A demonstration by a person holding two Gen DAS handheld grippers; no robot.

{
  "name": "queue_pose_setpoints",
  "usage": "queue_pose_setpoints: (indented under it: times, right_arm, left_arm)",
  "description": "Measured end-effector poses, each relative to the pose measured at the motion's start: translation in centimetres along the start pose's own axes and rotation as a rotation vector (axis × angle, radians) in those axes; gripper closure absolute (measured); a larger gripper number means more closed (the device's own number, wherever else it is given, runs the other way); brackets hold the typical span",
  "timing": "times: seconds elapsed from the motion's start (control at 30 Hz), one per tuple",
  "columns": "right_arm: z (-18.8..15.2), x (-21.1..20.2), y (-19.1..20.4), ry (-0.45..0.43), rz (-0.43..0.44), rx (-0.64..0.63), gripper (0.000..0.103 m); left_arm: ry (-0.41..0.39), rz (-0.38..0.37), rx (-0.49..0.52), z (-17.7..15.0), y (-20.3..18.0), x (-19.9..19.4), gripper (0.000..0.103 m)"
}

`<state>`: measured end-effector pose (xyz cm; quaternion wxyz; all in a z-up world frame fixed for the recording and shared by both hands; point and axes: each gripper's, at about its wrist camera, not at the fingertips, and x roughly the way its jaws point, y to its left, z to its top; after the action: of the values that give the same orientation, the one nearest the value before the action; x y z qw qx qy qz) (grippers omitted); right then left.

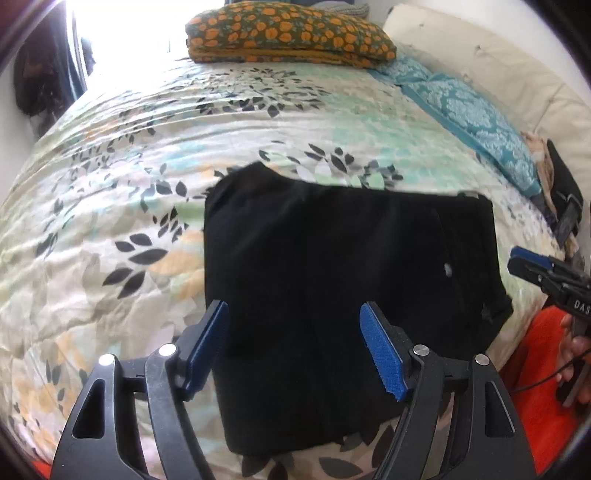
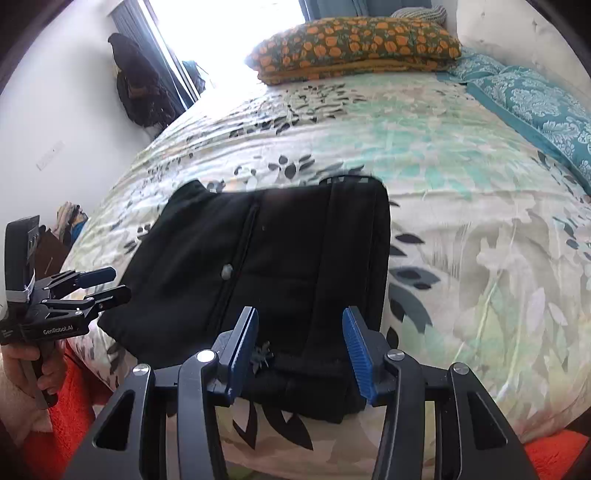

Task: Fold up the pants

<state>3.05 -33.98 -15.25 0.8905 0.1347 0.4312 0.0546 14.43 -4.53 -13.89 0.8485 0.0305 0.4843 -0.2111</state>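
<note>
The black pants [image 1: 332,258] lie folded into a compact rectangle on the leaf-print bedspread [image 1: 129,184], close to the near edge of the bed. My left gripper [image 1: 293,314] hangs above the near part of the pants, its blue pads wide apart with nothing gripped. In the right wrist view the same folded pants [image 2: 277,266] show a small pale button on top. My right gripper [image 2: 300,317] is open above their near right corner, its pads clear of the cloth. Each gripper also shows in the other's view: the right gripper [image 1: 532,269] at the right edge, the left gripper [image 2: 103,284] at the left, held by a hand.
An orange-flowered pillow [image 1: 291,33] lies at the far end of the bed, with a teal patterned pillow [image 1: 476,122] along the right and a cream headboard [image 1: 498,59] behind. Bright orange-red cloth [image 1: 539,398] lies below the bed's near edge. Dark clothes [image 2: 140,85] hang on the left wall.
</note>
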Motion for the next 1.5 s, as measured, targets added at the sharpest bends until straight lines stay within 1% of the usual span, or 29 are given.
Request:
queue_pose_setpoints:
  times: [0.03,0.1,0.17,0.2,0.23,0.27,0.3,0.33,0.37,0.4,0.43,0.5,0.57,0.63,0.7,0.73,0.8,0.87,0.9,0.97,1.0,1.03,1.1,1.13,1.2,1.3,1.37,1.43,1.5]
  right_arm:
    - [1.4,0.1,0.2,-0.016,0.011,-0.004,0.052]
    - [3.9,0.9,0.7,-0.042,0.035,-0.021,0.052]
    - [5.5,2.7,1.6,-0.061,0.042,-0.072,0.05]
    - [5.8,4.1,1.7,-0.051,0.043,-0.095,0.049]
    - [5.7,5.8,1.4,-0.02,0.038,-0.104,0.048]
    - [5.2,7.5,1.0,0.012,0.012,-0.109,0.047]
    - [4.5,9.0,0.5,0.037,-0.023,-0.12,0.047]
    - [3.7,10.1,-0.1,0.057,-0.038,-0.126,0.047]
    - [3.0,10.4,-0.7,0.047,-0.027,-0.108,0.047]
    - [2.6,10.2,-1.2,0.024,-0.01,-0.085,0.047]
    - [2.5,10.1,-1.4,0.017,-0.008,-0.073,0.047]
    - [2.3,10.0,-1.4,0.01,-0.015,-0.075,0.047]
    - [2.1,9.8,-1.6,-0.006,-0.003,-0.068,0.047]
    - [2.2,9.2,-2.1,-0.008,0.015,-0.034,0.047]
    - [2.6,7.3,-2.8,-0.021,0.041,0.019,0.047]
    - [2.7,6.1,-3.0,-0.04,0.033,0.038,0.047]
    - [2.8,3.4,-2.8,-0.067,0.017,0.033,0.047]
    - [2.2,1.1,-1.8,-0.065,0.029,0.012,0.047]
    - [1.7,0.2,-0.9,-0.058,0.054,-0.003,0.047]
    - [-0.2,-0.6,1.1,-0.024,0.105,-0.038,0.046]
    - [-1.3,-0.5,2.0,0.007,0.13,-0.053,0.046]
    - [-2.6,0.0,2.6,0.048,0.137,-0.061,0.046]
    - [-5.1,1.7,2.7,0.14,0.107,-0.048,0.046]
    - [-5.8,2.1,2.6,0.157,0.111,-0.036,0.046]
    - [-5.8,1.2,2.9,0.137,0.103,-0.042,0.046]
    - [-5.4,-0.8,3.3,0.078,0.065,-0.057,0.046]
    - [-5.7,-1.8,3.0,0.04,0.05,-0.034,0.038]
    - [-6.1,-2.2,2.8,0.018,0.02,-0.018,0.034]
    - [-6.1,-2.4,2.8,0.013,0.001,-0.017,0.033]
  left_arm:
    - [-0.011,-0.008,-0.032,1.8,0.8,0.5,0.025]
    - [0.004,-0.036,-0.067,5.1,1.7,2.8,0.025]
    - [0.056,-0.06,-0.075,7.4,1.9,6.6,0.025]
    - [0.088,-0.058,-0.079,8.1,2.1,8.8,0.025]
    - [0.116,-0.034,-0.091,8.4,2.6,11.1,0.025]
    - [0.127,0.015,-0.108,8.6,3.1,12.9,0.025]
    - [0.123,0.061,-0.132,8.8,3.8,14.5,0.025]
    - [0.123,0.076,-0.175,8.9,4.8,15.6,0.023]
    - [0.124,0.072,-0.233,9.0,5.9,16.4,0.023]
    - [0.11,0.07,-0.279,8.9,6.6,16.7,0.023]
    - [0.094,0.075,-0.294,9.0,6.9,16.6,0.023]
    - [0.094,0.102,-0.251,8.9,6.3,16.8,0.022]
    - [0.093,0.109,-0.227,8.9,6.1,16.5,0.022]
    - [0.098,0.104,-0.257,9.1,6.5,15.3,0.022]
    - [0.082,0.085,-0.268,9.1,6.5,13.1,0.023]
    - [0.065,0.082,-0.25,8.9,6.1,11.6,0.023]
    - [0.049,0.082,-0.177,8.1,4.6,8.6,0.023]
    - [0.048,0.061,-0.101,6.1,2.6,5.8,0.023]
    - [0.053,0.042,-0.07,4.7,1.5,4.5,0.023]
    - [0.077,0.013,-0.006,1.7,-0.7,3.0,0.023]
    - [0.092,0.013,0.024,-0.2,-1.8,2.5,0.023]
    - [0.11,0.021,0.05,-1.8,-2.7,2.6,0.023]
    - [0.155,0.05,0.088,-4.8,-3.8,3.3,0.023]
    - [0.152,0.085,0.099,-5.5,-4.0,3.6,0.023]
    - [0.105,0.122,0.096,-6.2,-4.2,2.5,0.023]
    - [0.081,0.136,0.066,-5.6,-4.0,0.7,0.023]
    - [0.056,0.164,0.065,-5.4,-3.9,-0.3,0.023]
    - [0.048,0.186,0.075,-5.5,-3.9,-0.9,0.023]
    - [0.044,0.191,0.08,-5.6,-3.9,-1.4,0.023]
